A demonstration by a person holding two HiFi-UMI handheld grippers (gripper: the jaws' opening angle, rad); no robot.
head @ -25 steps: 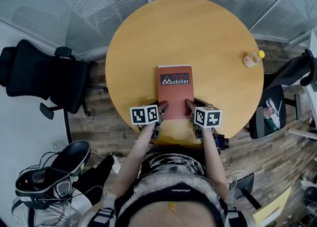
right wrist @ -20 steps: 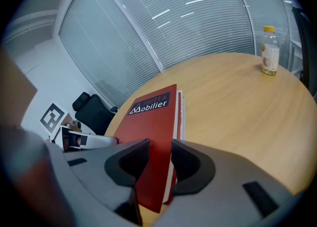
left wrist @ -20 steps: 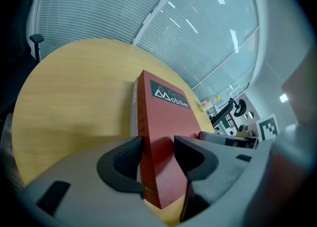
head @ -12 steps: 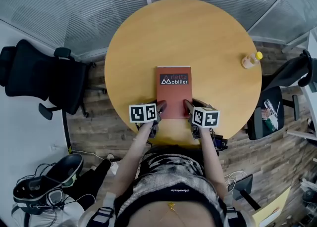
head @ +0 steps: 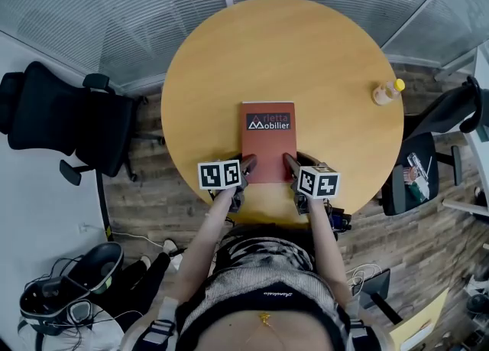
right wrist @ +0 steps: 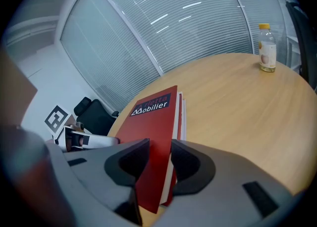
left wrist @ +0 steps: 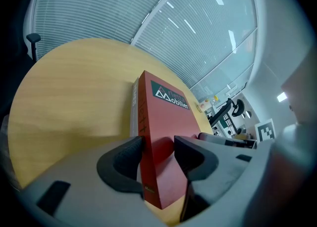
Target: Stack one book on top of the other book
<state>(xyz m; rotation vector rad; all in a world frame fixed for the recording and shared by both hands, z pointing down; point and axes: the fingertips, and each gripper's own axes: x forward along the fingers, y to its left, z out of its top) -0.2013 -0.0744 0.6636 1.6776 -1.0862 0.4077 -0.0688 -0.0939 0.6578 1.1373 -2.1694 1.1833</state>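
Note:
A red book [head: 269, 143] with "Mobilier" on its cover lies near the front of the round wooden table [head: 306, 51]. Under it a second book's pale edge [right wrist: 182, 117] shows, slightly offset; its edge [left wrist: 134, 107] also shows beside the red spine. My left gripper [head: 247, 164] is at the red book's near left corner, and my right gripper [head: 290, 162] is at its near right corner. In the left gripper view that corner [left wrist: 151, 171] stands between the jaws of the gripper [left wrist: 158, 148], with the pads against it. The right gripper [right wrist: 159, 158] likewise pinches the cover and page edge.
A small bottle [head: 388, 92] with a yellow cap stands at the table's right rim. A black office chair [head: 69, 124] is left of the table, and another chair [head: 416, 177] is to the right. Glass walls with blinds run behind. The person's body is against the table's near edge.

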